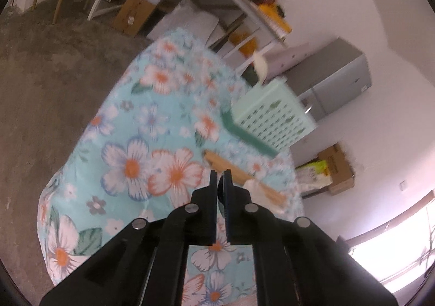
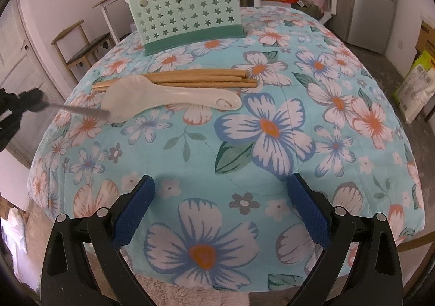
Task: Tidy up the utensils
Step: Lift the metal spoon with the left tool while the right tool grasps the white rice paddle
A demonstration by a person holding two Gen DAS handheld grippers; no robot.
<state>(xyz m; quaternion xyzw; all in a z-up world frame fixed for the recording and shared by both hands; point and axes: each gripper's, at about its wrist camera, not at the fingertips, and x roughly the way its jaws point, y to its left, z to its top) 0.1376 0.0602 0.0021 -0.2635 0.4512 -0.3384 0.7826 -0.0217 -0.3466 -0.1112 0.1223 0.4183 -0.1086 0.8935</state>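
A mint green utensil holder (image 2: pixel 185 7) with star-shaped holes stands at the far side of the floral tablecloth (image 2: pixel 190 143). In front of it lie several wooden chopsticks (image 2: pixel 190 77) and, against them, a white spoon (image 2: pixel 174 98). My left gripper (image 2: pixel 36 101) hangs at the table's left edge, shut on a thin metal utensil (image 2: pixel 78 111) whose far end reaches the spoon's bowl. In the left wrist view the left gripper (image 1: pixel 220 174) has its jaws together above the chopsticks (image 1: pixel 231 167), with the holder (image 1: pixel 274 118) beyond. My right gripper (image 2: pixel 220 179) stands open over the near cloth, with nothing between its fingers.
A wooden chair (image 2: pixel 81 45) and a white side table (image 2: pixel 114 1) stand behind the table on the left. A grey fridge (image 2: pixel 372 1) is at the back right. Bags and a cardboard box (image 2: pixel 426 37) line the right wall. The floor is bare concrete (image 1: pixel 54 75).
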